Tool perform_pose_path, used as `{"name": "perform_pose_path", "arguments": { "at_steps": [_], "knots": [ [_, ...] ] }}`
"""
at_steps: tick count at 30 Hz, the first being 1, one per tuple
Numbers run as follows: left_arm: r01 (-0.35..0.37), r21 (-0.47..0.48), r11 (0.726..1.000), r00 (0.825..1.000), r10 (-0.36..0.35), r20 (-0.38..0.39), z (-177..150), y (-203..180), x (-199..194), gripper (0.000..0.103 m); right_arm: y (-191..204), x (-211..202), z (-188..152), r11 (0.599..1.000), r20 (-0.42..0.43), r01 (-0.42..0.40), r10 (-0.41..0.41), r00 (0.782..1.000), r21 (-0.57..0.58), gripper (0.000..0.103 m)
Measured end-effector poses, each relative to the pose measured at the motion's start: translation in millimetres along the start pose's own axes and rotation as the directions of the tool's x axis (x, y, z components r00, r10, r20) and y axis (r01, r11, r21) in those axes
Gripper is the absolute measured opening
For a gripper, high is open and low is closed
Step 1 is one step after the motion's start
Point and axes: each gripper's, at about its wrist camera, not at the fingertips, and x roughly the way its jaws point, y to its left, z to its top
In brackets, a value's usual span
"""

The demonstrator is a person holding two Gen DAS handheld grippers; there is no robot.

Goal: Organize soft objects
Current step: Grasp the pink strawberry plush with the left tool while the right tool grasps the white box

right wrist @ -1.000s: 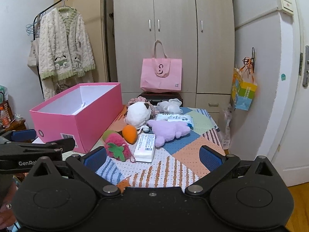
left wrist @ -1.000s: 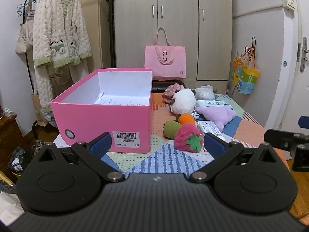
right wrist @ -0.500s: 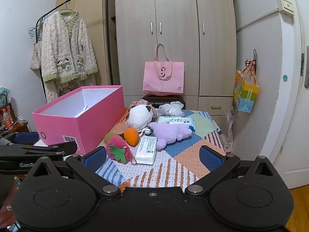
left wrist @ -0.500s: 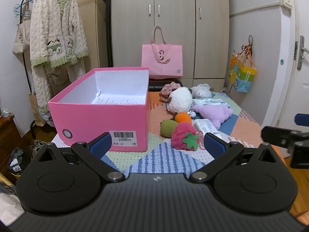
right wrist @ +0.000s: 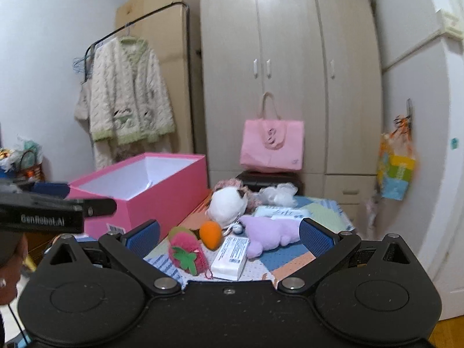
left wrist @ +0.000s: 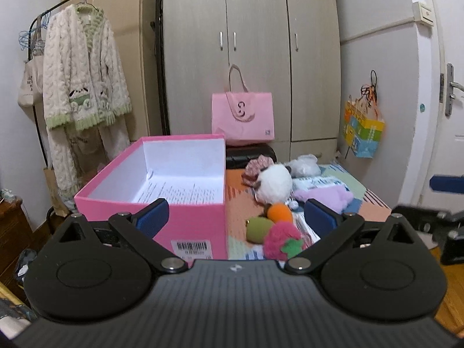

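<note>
An open pink box (left wrist: 150, 203) (right wrist: 162, 200), white inside, stands on the left of a patchwork-covered table (right wrist: 293, 258). To its right lie soft toys: a pink strawberry (left wrist: 282, 240) (right wrist: 187, 250), an orange plush (left wrist: 279, 212) (right wrist: 211, 234), a green plush (left wrist: 259, 227), a white round plush (left wrist: 274, 184) (right wrist: 227, 206) and a purple plush (left wrist: 330, 197) (right wrist: 271, 235). A white packet (right wrist: 232, 256) lies beside the strawberry. My left gripper (left wrist: 235, 217) is open, held short of the box and toys. My right gripper (right wrist: 229, 237) is open, nothing between its fingers.
A pink tote bag (left wrist: 243, 119) sits on a dark case before a beige wardrobe (left wrist: 252, 58). A fleece robe (left wrist: 84, 87) hangs on a rack at left. A colourful bag (left wrist: 362, 133) hangs on the right wall by a door (left wrist: 446, 116). A wipes pack (right wrist: 278, 211) lies behind the toys.
Both grippers have risen and tilted upward, so the table sits lower in both views. The toys and the box have not moved. Both grippers stay open.
</note>
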Motion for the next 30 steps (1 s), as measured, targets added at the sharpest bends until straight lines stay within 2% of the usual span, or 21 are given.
{"name": "perform_pose_path", "arguments": {
  "at_steps": [5,8,10,11,12,14,18,19,21,23,27,30],
  "knots": [
    [0.086,0.003,0.996,0.996,-0.086,-0.037,-2,-9,21,0.080,-6,34,-7,0.997,-0.071,-0.071,0.070,0.995,-0.008,0.101],
    [0.137,0.027,0.990,0.988,-0.134,-0.077,-3,-22,33,0.069,-6,55,-14,0.995,-0.112,-0.097,0.093,0.989,-0.026,0.080],
    [0.163,0.042,0.986,0.982,-0.157,-0.107,-4,-31,42,0.065,-8,66,-19,0.994,-0.134,-0.105,0.099,0.986,-0.034,0.068],
    [0.172,0.048,0.984,0.979,-0.166,-0.119,-4,-34,47,0.063,-11,69,-22,0.993,-0.139,-0.110,0.105,0.985,-0.031,0.058],
    [0.180,0.055,0.982,0.976,-0.172,-0.132,-5,-38,52,0.062,-15,74,-23,0.993,-0.143,-0.118,0.113,0.983,-0.024,0.053],
    [0.177,0.064,0.982,0.974,-0.166,-0.155,-8,-45,62,0.059,-21,81,-26,0.992,-0.142,-0.126,0.123,0.982,-0.010,0.049],
    [0.157,0.068,0.985,0.968,-0.140,-0.207,-16,-52,81,0.052,-28,94,-30,0.991,-0.146,-0.134,0.132,0.980,-0.003,0.049],
    [0.142,0.074,0.987,0.968,-0.123,-0.217,-17,-54,86,0.043,-27,97,-32,0.990,-0.149,-0.143,0.140,0.979,-0.012,0.049],
    [0.114,0.090,0.989,0.970,-0.091,-0.224,-18,-61,90,0.037,-26,107,-36,0.987,-0.161,-0.156,0.150,0.976,-0.029,0.049],
    [0.114,0.096,0.989,0.969,-0.089,-0.232,-17,-63,93,0.037,-25,116,-40,0.987,-0.174,-0.155,0.147,0.974,-0.036,0.049],
    [0.051,0.103,0.993,0.969,-0.025,-0.245,-19,-62,107,0.037,-27,130,-42,0.982,-0.185,-0.191,0.187,0.965,-0.004,0.049],
    [0.059,0.083,0.995,0.962,-0.035,-0.270,-22,-58,116,0.037,-26,138,-41,0.979,-0.186,-0.205,0.200,0.962,-0.005,0.052]
  ]
}}
